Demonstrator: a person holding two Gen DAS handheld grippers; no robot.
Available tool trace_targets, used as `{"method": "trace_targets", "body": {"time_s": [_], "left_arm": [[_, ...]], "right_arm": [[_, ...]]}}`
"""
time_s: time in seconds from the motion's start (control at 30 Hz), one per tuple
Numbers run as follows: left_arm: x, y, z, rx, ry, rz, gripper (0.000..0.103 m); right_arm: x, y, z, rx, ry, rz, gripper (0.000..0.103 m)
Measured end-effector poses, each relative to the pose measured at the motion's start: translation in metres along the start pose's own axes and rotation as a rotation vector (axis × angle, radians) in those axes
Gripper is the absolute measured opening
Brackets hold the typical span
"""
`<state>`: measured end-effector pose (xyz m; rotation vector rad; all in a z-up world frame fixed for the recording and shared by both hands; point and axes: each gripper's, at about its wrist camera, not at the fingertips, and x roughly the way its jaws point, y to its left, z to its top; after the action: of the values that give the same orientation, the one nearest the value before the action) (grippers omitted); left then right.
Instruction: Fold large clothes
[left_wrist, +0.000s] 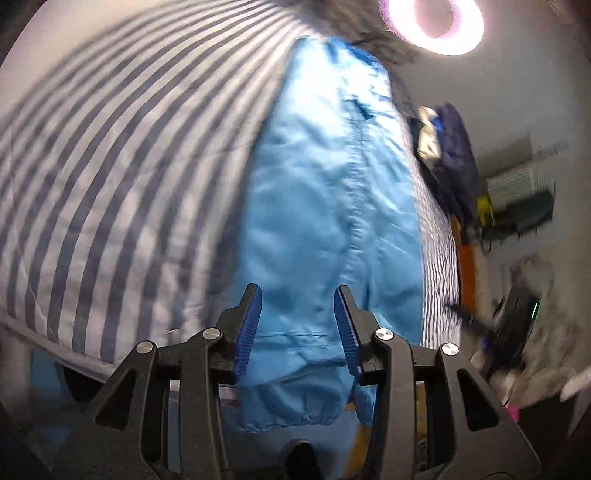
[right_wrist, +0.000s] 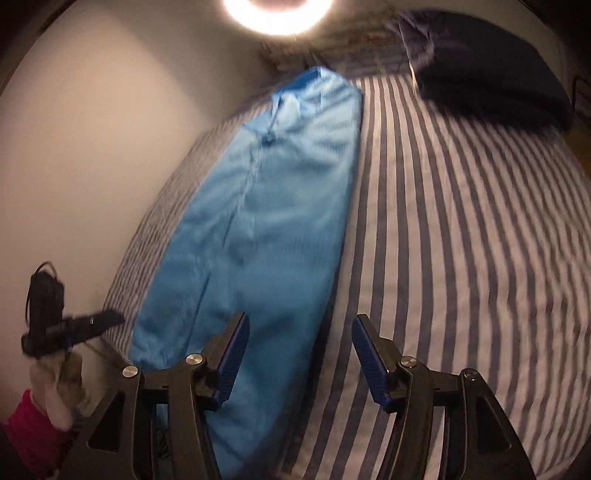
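A light blue garment (left_wrist: 325, 206) lies folded into one long strip on the striped bed cover (left_wrist: 122, 177). Its gathered elastic end (left_wrist: 288, 417) reaches past the bed's near edge. My left gripper (left_wrist: 299, 321) hovers over that near end, open, with the cloth below its blue pads and nothing pinched. In the right wrist view the same garment (right_wrist: 251, 221) runs along the bed's left side. My right gripper (right_wrist: 301, 343) stands open over its right edge and the stripes (right_wrist: 461, 258), holding nothing. The left gripper (right_wrist: 107, 317) shows blurred at the far left, in a gloved hand (right_wrist: 48, 387) with a pink sleeve.
A dark navy pillow (right_wrist: 480, 62) lies at the bed's far right. A heap of dark and cream clothes (left_wrist: 443, 147) sits beside the garment. A ring lamp (left_wrist: 436, 22) glares at the top. Cluttered shelves (left_wrist: 517, 199) and an orange bed frame (left_wrist: 467, 266) stand at the right. A pale wall (right_wrist: 92, 147) borders the bed.
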<state>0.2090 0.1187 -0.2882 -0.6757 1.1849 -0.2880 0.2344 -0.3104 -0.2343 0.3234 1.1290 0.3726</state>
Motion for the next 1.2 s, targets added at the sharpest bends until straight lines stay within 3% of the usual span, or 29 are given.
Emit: {"method": "trace_targets", "body": {"time_s": [0.1, 0.2, 0.37, 0.43, 0.47, 0.5, 0.6, 0.77, 0.93, 1.2], "left_arm": [[0.015, 0.022, 0.002, -0.073, 0.031, -0.029, 0.041], [0.022, 0.034, 0.001, -0.1, -0.003, 0.023, 0.041], [0.03, 0.049, 0.001, -0.157, 0.046, -0.088, 0.041], [0.032, 0.048, 0.0, -0.115, 0.041, -0.07, 0.039], [0.034, 0.045, 0.0, -0.092, 0.034, -0.04, 0.028], [0.033, 0.044, -0.001, -0.099, 0.03, -0.02, 0.025], [0.033, 0.043, -0.003, -0.137, 0.046, -0.031, 0.025], [0.035, 0.043, -0.009, -0.183, 0.085, -0.083, 0.025], [0.035, 0.036, -0.015, -0.145, 0.113, -0.086, 0.025], [0.032, 0.035, -0.027, -0.121, 0.128, -0.105, 0.021]], "right_arm": [[0.013, -0.01, -0.029, 0.069, 0.053, 0.046, 0.06], [0.03, -0.015, -0.046, 0.119, 0.096, 0.083, 0.06], [0.04, -0.004, -0.057, 0.072, 0.121, 0.039, 0.06], [0.04, -0.005, -0.057, 0.074, 0.122, 0.029, 0.056], [0.041, -0.005, -0.056, 0.082, 0.119, 0.02, 0.056], [0.042, -0.005, -0.056, 0.094, 0.114, 0.018, 0.055], [0.04, -0.005, -0.058, 0.148, 0.09, -0.002, 0.056], [0.051, 0.016, -0.047, 0.11, 0.127, -0.102, 0.056], [0.059, 0.03, -0.05, 0.048, 0.14, -0.084, 0.056], [0.055, 0.002, -0.051, 0.091, 0.182, 0.131, 0.056]]}}
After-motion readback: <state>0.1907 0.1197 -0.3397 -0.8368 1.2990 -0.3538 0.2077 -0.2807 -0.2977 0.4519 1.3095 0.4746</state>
